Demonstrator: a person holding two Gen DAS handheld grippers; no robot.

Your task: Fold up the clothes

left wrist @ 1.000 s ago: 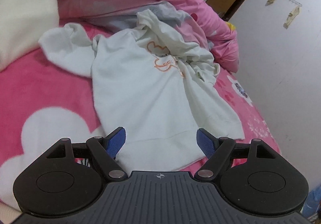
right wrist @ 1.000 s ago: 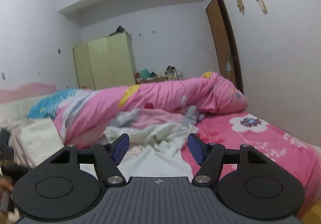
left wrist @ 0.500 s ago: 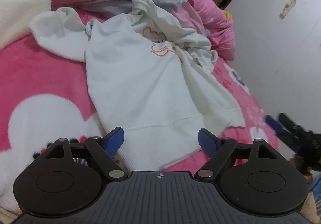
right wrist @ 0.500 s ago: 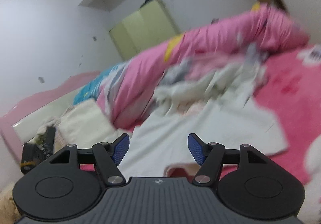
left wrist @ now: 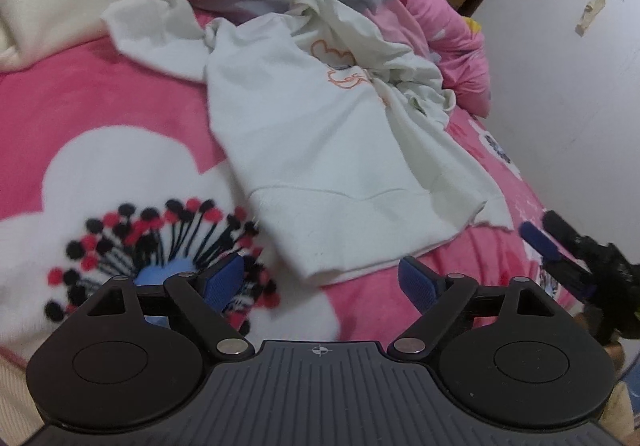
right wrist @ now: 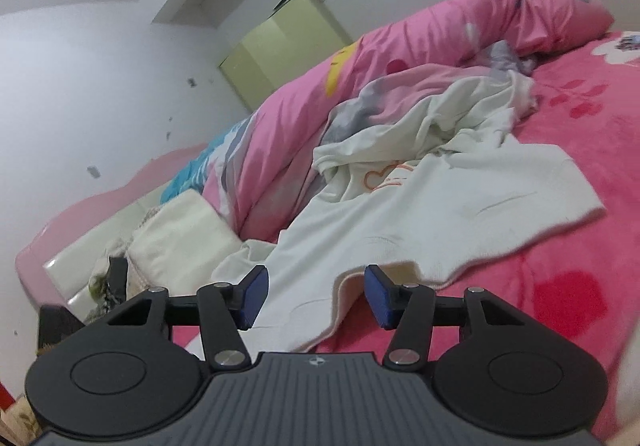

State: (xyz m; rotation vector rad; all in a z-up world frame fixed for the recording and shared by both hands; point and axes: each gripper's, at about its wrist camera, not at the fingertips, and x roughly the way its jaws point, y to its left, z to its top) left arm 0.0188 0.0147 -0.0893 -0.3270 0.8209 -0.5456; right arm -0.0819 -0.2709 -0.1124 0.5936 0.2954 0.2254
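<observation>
White walls and a pale green wardrobe (right wrist: 280, 46) behind a bed (left wrist: 120, 94) under a fuzzy pink blanket printed with large white flowers. Rumpled pink duvet (right wrist: 420, 58) heaped along the far side. Spread mid-bed, hem nearest: a white sweatshirt with an orange outline print (left wrist: 320, 126), upper part bunched against the duvet. Left tongs (left wrist: 320, 280) wide apart, opening slightly, holding nothing, just short of the hem. Right tongs (right wrist: 316, 296) half open and closing, hem edge between the pads, not yet pinched.
</observation>
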